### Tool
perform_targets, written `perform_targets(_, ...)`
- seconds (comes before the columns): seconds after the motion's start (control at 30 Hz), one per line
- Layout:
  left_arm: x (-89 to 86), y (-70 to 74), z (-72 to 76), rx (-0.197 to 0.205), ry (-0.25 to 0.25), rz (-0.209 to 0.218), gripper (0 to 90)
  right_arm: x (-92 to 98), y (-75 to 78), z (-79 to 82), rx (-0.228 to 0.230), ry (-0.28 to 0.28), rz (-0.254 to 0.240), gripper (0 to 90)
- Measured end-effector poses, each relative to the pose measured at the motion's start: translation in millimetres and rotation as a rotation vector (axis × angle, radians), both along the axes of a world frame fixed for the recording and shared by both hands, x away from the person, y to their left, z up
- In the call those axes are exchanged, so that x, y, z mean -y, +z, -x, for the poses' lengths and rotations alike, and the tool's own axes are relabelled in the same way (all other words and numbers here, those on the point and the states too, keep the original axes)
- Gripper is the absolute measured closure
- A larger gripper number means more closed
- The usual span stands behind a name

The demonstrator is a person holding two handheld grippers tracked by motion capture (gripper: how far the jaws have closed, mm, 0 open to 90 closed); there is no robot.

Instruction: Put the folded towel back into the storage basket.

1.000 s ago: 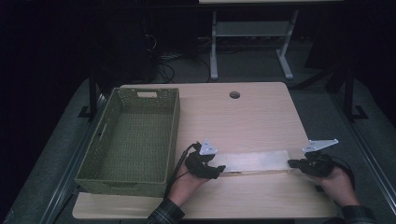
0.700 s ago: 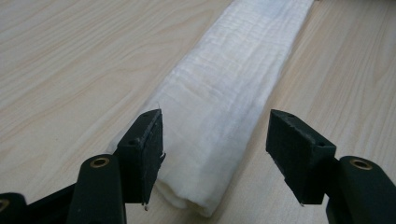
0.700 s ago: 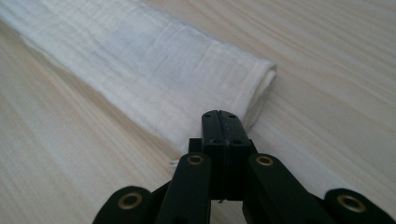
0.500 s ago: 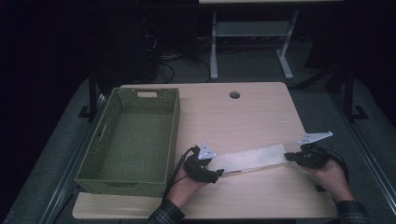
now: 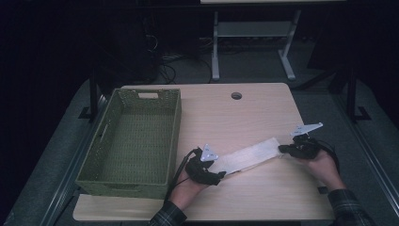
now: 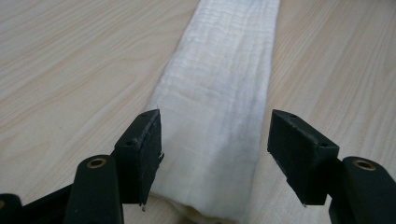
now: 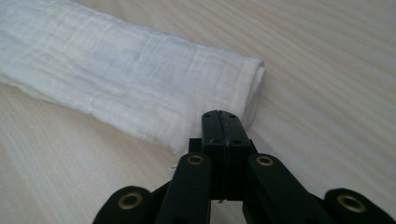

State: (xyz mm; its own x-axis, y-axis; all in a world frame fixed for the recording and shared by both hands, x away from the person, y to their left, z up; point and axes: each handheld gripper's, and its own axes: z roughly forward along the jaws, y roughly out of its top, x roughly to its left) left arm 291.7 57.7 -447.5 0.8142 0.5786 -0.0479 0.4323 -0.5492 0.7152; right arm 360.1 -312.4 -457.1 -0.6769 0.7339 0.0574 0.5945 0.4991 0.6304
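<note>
**Me:** As my left gripper [image 5: 217,176] rests low over the near end of a long, folded white cloth [image 5: 249,156], its jaws have just been opening. They stand fairly wide. The white cloth [image 6: 219,93] lies flat between them and neither pad presses on it. It lies aslant on the pale wooden table [image 5: 244,117], just right of an empty green woven basket [image 5: 175,136].

**Listener:** And your right hand?

**Me:** My right gripper [image 5: 283,149] is shut tight at a corner of the cloth's other end. From its own camera, the right gripper [image 7: 223,116] appears to pinch the thin edge there, though the closed jaws cover the very spot.

**Listener:** Which step is this?

**Me:** I judge that I am re-laying the strip for a fold. The left is free of it and the right leads its end. The next move calls for a firm pinch on the right and a smooth carry of that end, probably over towards the left. The left should pin its end down or get clear, so that the strip does not slide askew.

**Listener:** What is hard to make out?

**Me:** I cannot count the cloth's layers. Its near end is cut off at the bottom of the left gripper view. My sleeves run off the lower edge of the high view, and the room beyond the table is dark.
</note>
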Motion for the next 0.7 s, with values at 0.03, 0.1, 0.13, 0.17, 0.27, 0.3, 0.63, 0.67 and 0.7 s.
perform_targets(0.03, -0.1, 0.2, -0.5, 0.002, -0.003, -0.001, 34.6, -1.2, -0.1, -2.5, 0.003, 0.001, 0.0, 89.7)
perform_targets(0.1, 0.1, 0.3, -1.2, 0.004, -0.005, -0.004, 34.6, -2.9, -0.1, -7.7, 0.004, 0.004, 0.002, 89.7)
perform_targets(0.13, 0.3, 0.3, -1.1, 0.001, -0.005, -0.004, 34.6, -3.8, 0.1, -10.2, 0.003, 0.002, 0.006, 89.7)
perform_targets(0.17, 0.9, 0.3, -0.8, 0.0, -0.006, -0.005, 34.6, -4.8, 0.0, -13.2, 0.01, 0.006, 0.01, 89.7)
perform_targets(0.27, 2.4, 0.7, 0.4, 0.004, -0.018, -0.008, 34.6, -8.9, 0.1, -21.3, 0.013, 0.006, 0.016, 89.7)
perform_targets(0.3, 2.5, 1.3, 0.5, 0.012, -0.022, -0.011, 34.6, -10.3, 0.1, -24.0, 0.018, 0.007, 0.021, 89.7)
perform_targets(0.63, 2.2, 2.1, -1.7, 0.012, -0.011, 0.002, 34.6, -26.7, -1.4, -55.5, 0.042, 0.014, 0.023, 89.7)
perform_targets(0.67, 2.4, 1.9, -1.8, 0.009, -0.013, -0.003, 34.6, -28.6, -1.9, -57.8, 0.038, 0.01, 0.014, 89.7)
perform_targets(0.7, 2.7, 1.4, -1.9, 0.01, -0.013, -0.004, 34.6, -30.2, -2.1, -60.2, 0.037, 0.008, 0.007, 89.7)
